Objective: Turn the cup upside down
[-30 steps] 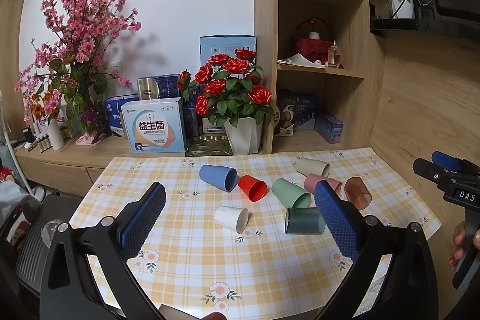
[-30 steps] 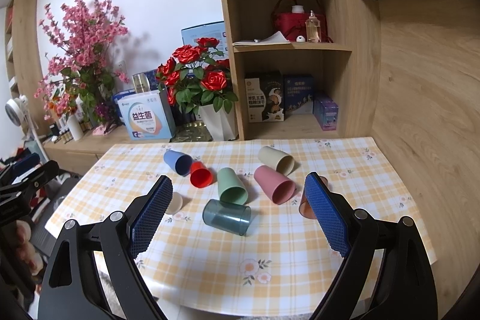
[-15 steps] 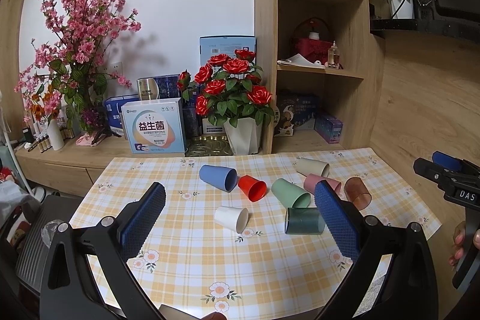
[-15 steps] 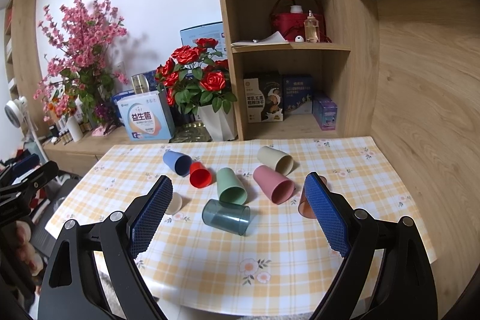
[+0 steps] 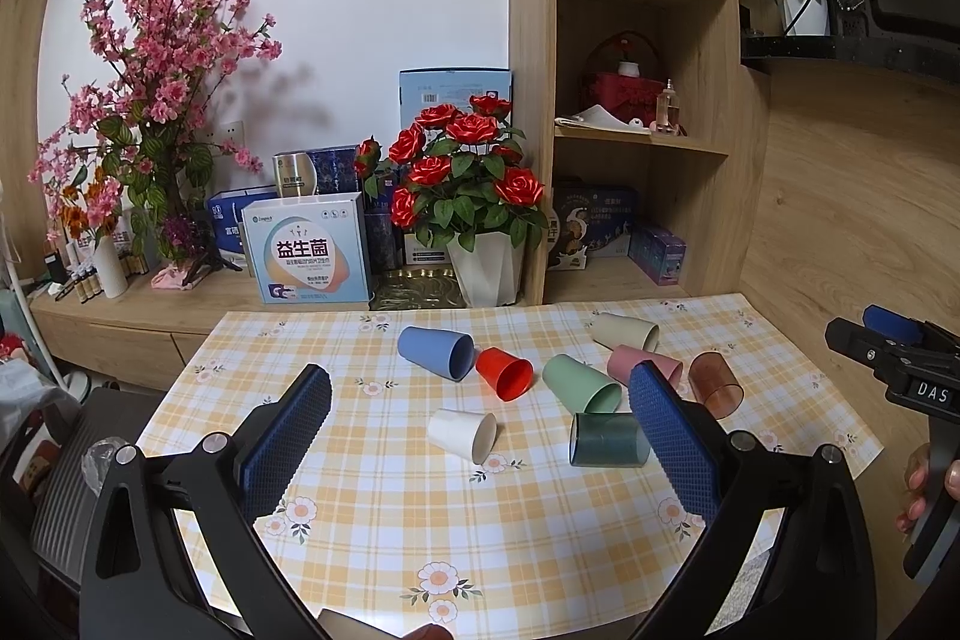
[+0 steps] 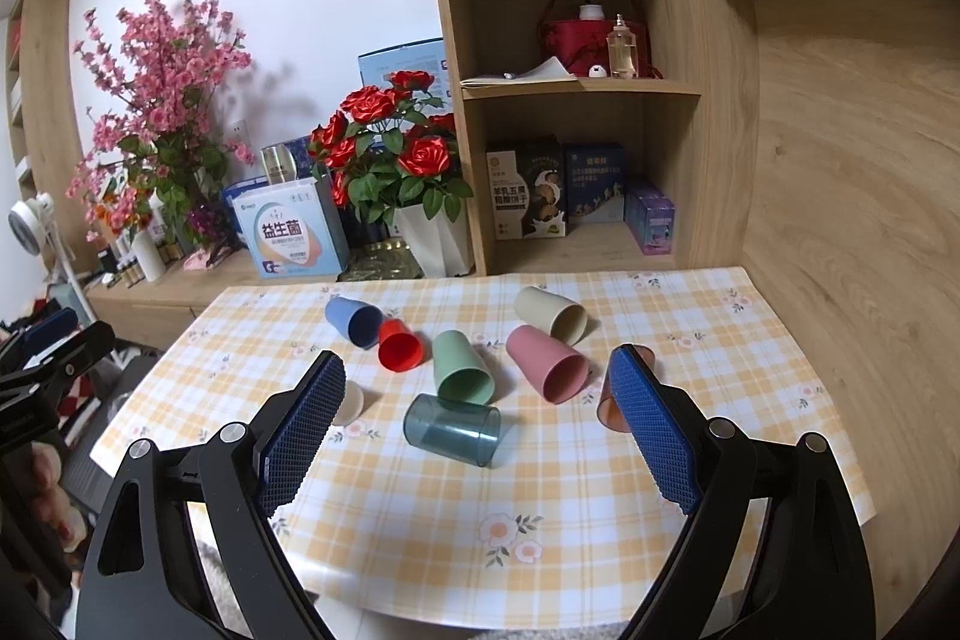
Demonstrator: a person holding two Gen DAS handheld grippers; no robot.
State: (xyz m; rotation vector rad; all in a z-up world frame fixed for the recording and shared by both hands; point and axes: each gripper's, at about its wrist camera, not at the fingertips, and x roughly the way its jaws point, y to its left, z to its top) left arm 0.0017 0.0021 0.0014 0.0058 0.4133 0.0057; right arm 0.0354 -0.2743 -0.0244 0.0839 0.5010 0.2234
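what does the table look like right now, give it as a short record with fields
cups on side: blue cup, red cup, green cup, pink cup, beige cup, white cup, teal see-through cup, brown see-through cup
cups flipped: none
surface: checked tablecloth
left gripper: open, holding nothing
right gripper: open, holding nothing
behind table: potted roses

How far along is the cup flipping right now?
Nothing looks done: all eight plastic cups, from the blue cup to the teal translucent cup, lie on their sides. The left gripper and right gripper are open and empty. Every flip remains.
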